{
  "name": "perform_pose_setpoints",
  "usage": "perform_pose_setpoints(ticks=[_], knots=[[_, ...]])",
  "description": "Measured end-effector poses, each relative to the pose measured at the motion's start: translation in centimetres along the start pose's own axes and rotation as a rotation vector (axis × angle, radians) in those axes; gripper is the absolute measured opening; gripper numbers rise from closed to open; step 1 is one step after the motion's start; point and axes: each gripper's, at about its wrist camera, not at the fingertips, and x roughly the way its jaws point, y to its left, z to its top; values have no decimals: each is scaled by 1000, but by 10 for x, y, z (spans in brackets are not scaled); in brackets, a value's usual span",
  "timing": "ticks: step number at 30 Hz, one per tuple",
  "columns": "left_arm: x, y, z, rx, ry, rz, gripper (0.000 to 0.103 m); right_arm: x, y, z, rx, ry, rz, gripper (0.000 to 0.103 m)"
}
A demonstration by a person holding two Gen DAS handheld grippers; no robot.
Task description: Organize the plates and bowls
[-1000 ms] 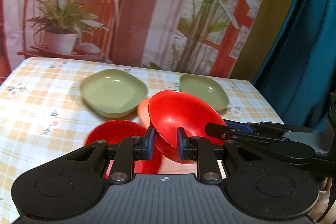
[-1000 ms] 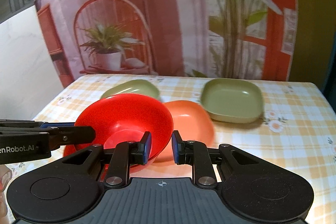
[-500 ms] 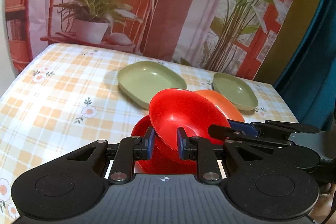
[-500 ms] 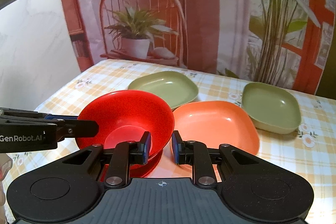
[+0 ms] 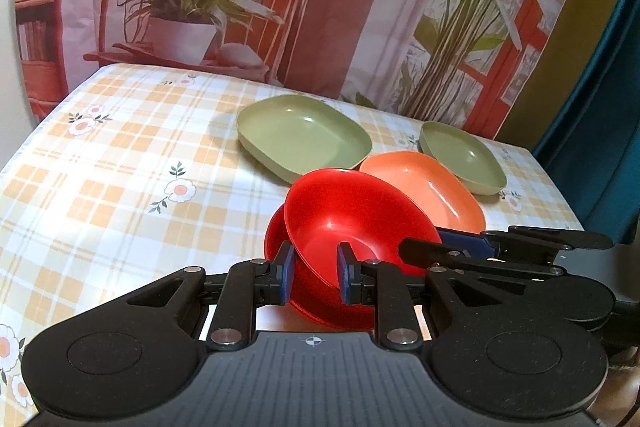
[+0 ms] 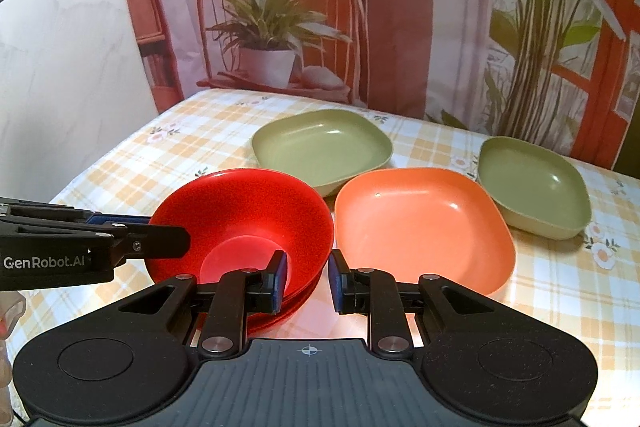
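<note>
both grippers' fingers pinch opposite rims of a glossy red plastic bowl [image 6: 244,215], left gripper [image 5: 312,267] and right gripper [image 6: 308,275], over a second red bowl [image 5: 320,307] on the checked desk [image 5: 120,167]. uneven release may tip it sideways against the orange square plate [image 6: 420,227]; green plates [image 6: 320,147] lie beyond.

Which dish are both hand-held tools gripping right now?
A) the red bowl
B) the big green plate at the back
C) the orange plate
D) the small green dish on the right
A: the left tool and the right tool each pinch the rim of the red bowl, held tilted over a second red dish; the other plates lie untouched.
</note>
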Motion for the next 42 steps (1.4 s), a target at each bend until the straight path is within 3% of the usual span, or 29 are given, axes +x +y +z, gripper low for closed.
perform_pose_setpoints(ticks=[23, 27, 42], knots=[[3, -1, -8, -2, 24, 31, 25, 4, 5, -9, -10, 37, 20, 25], [1, 1, -8, -23, 15, 48, 39, 3, 5, -10, -3, 35, 22, 25], [-4, -5, -2, -23, -12, 90, 41, -13, -11, -8, 23, -12, 14, 25]])
